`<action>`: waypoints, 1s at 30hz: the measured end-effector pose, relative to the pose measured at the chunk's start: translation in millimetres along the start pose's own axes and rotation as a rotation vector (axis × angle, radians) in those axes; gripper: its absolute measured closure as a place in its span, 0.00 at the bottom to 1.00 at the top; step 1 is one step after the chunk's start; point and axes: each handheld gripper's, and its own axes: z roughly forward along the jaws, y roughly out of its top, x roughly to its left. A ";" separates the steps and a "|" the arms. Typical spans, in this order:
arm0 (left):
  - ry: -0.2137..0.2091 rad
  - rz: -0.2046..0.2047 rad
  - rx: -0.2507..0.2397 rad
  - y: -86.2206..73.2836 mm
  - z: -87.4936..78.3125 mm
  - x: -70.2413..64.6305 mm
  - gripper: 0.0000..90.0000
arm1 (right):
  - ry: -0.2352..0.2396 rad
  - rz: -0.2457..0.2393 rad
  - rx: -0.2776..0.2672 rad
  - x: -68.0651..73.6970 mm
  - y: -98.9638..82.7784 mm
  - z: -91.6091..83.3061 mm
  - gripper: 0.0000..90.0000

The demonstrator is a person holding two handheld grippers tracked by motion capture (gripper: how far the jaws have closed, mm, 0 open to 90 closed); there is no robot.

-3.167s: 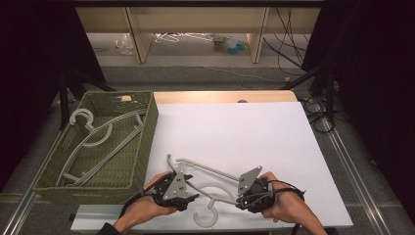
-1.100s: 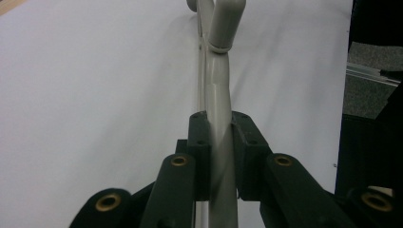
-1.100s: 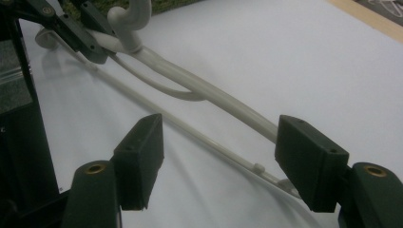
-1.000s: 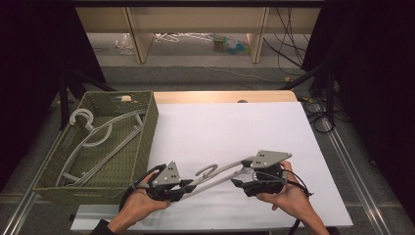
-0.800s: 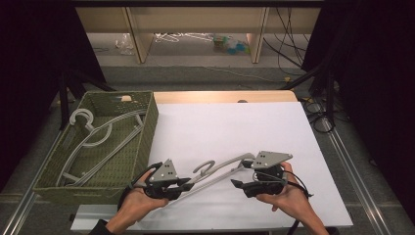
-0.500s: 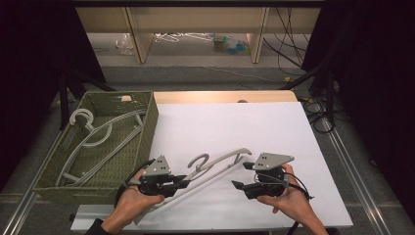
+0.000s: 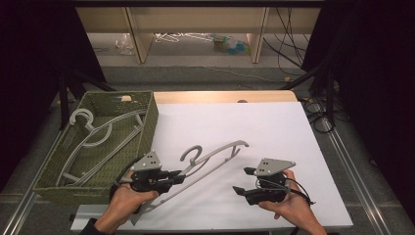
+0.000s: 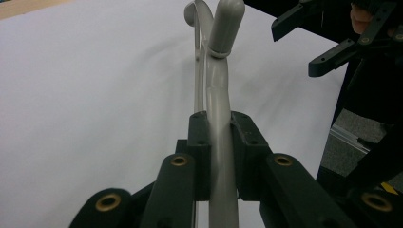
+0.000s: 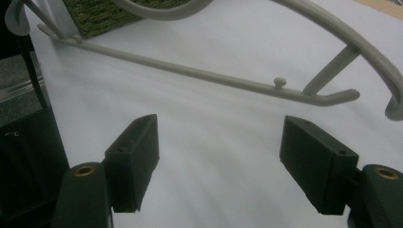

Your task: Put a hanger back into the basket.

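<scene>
Hanger [image 7: 211,157] is what we have in hand: a grey plastic one, lifted at a slant above the white worktop [image 7: 274,127] near its front edge, its hook pointing up and toward the back. Our left gripper [image 7: 180,177] is clamped tight on one arm of it; in the left gripper view the two black pads press the grey bar [image 8: 219,142] from both sides, and the bar runs on ahead to its rounded end. Our right gripper [image 7: 243,180] sits just to the right of the hanger, near the front edge too, and is apart from it. Its jaws have just been opening and now stand wide with nothing between them; in the right gripper view the hanger's [image 9: 199,72] thin crossbar and curved shoulder cross the white surface beyond the pads [image 9: 135,156]. At the worktop's left edge stands a green woven basket [image 7: 147,117], and more grey hangers [image 7: 93,139] lie inside it.
</scene>
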 end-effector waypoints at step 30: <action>-0.008 -0.098 -0.179 35.0 -47.4 14.6 0.88 | -0.008 0.017 -0.003 3.4 -8.3 -1.0 0.26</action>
